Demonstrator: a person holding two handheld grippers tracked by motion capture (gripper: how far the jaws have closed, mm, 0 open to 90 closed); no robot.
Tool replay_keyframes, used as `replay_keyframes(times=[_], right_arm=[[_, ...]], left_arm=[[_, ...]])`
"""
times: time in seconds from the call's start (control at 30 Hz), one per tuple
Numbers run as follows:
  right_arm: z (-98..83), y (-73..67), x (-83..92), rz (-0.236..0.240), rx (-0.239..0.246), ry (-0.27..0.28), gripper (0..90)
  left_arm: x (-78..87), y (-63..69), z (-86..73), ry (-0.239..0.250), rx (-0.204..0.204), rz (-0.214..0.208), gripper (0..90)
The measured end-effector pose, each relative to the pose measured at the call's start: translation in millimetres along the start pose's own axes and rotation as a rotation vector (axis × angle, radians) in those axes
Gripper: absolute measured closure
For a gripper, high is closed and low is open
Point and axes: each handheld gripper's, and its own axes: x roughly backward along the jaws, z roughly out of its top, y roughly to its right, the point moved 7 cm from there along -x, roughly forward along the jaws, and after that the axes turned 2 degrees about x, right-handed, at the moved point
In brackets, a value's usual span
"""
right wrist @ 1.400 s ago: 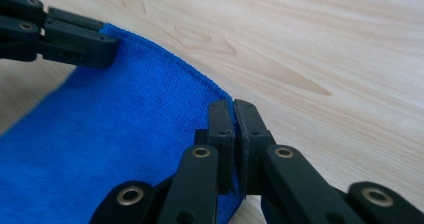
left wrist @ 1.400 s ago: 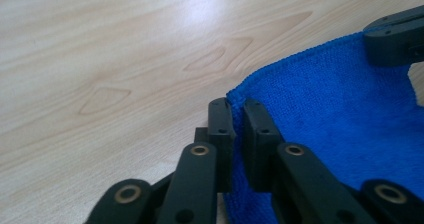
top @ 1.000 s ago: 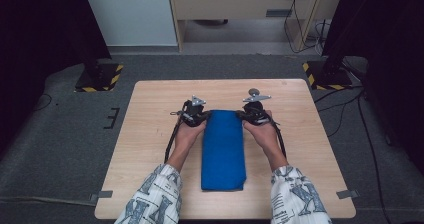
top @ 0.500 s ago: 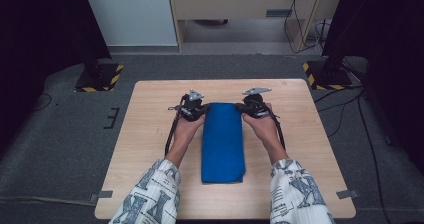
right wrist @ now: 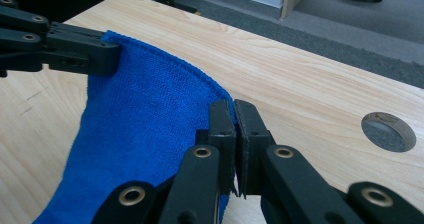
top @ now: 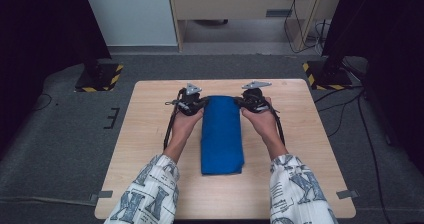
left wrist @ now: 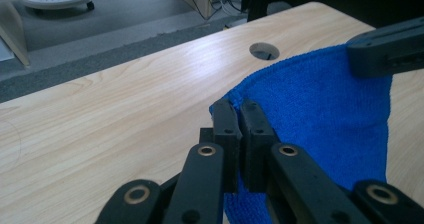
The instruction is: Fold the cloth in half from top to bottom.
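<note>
Seen from above, a person in patterned sleeves works at a light wooden table (top: pixel 150 134), a gripper in each hand. A folded blue towel (top: pixel 221 134) lies lengthwise down the middle of the tabletop. The left gripper (top: pixel 196 104) sits at the towel's far left corner and the right gripper (top: pixel 246 102) at its far right corner, the two level with each other across the cloth's far edge. That far edge appears raised off the wood, though the overhead angle makes this hard to judge.

From the left gripper view, the black jaws are pinched together on the towel's (left wrist: pixel 320 119) corner, the cloth bunched between the pads and sloping down to the table (left wrist: pixel 100 124). The other gripper (left wrist: pixel 385 49) clamps the opposite corner at upper right. A round cable hole (left wrist: pixel 264 50) is cut in the tabletop beyond.

From the right gripper view, the jaws are likewise closed tight on the towel (right wrist: pixel 140 134), its edge stretched in a shallow curve to the left gripper (right wrist: pixel 75 49) at upper left. A second round hole (right wrist: pixel 388 131) shows in the table (right wrist: pixel 310 84) to the right.
</note>
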Motion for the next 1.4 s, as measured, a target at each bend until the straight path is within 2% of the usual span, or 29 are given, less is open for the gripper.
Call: replay_keyframes(times=[0.23, 0.43, 0.53, 0.67, 0.93, 1.13, 1.17, 1.4], right_arm=[[-5.1, -11.0, 16.7, 0.009, 0.027, 0.013, 87.5], [-6.0, -18.4, 32.6, 0.009, 0.054, 0.025, 87.5], [-6.8, -20.8, 36.9, 0.013, 0.055, 0.032, 87.5], [-10.5, -24.4, 40.7, 0.024, 0.058, 0.035, 87.5], [-19.4, -29.7, 50.0, 0.037, 0.062, 0.043, 87.5], [-22.8, -35.7, 58.1, 0.058, 0.085, 0.050, 87.5], [-22.6, -36.5, 59.3, 0.062, 0.080, 0.054, 87.5], [-24.7, -37.9, 61.0, 0.072, 0.082, 0.055, 87.5]], left_arm=[[17.5, 8.1, 0.4, 0.013, -0.033, -0.008, 86.8], [29.4, 16.3, -1.7, 0.016, -0.044, -0.021, 86.9], [34.8, 19.1, -2.7, 0.012, -0.063, -0.023, 86.9], [39.9, 20.4, -3.8, 0.014, -0.058, -0.033, 86.9], [50.3, 30.3, -10.1, 0.005, -0.084, -0.054, 87.0], [59.1, 34.1, -14.2, 0.011, -0.075, -0.070, 86.9], [59.7, 34.4, -14.5, 0.017, -0.065, -0.072, 86.9], [61.7, 35.9, -18.5, 0.019, -0.064, -0.075, 86.9]])
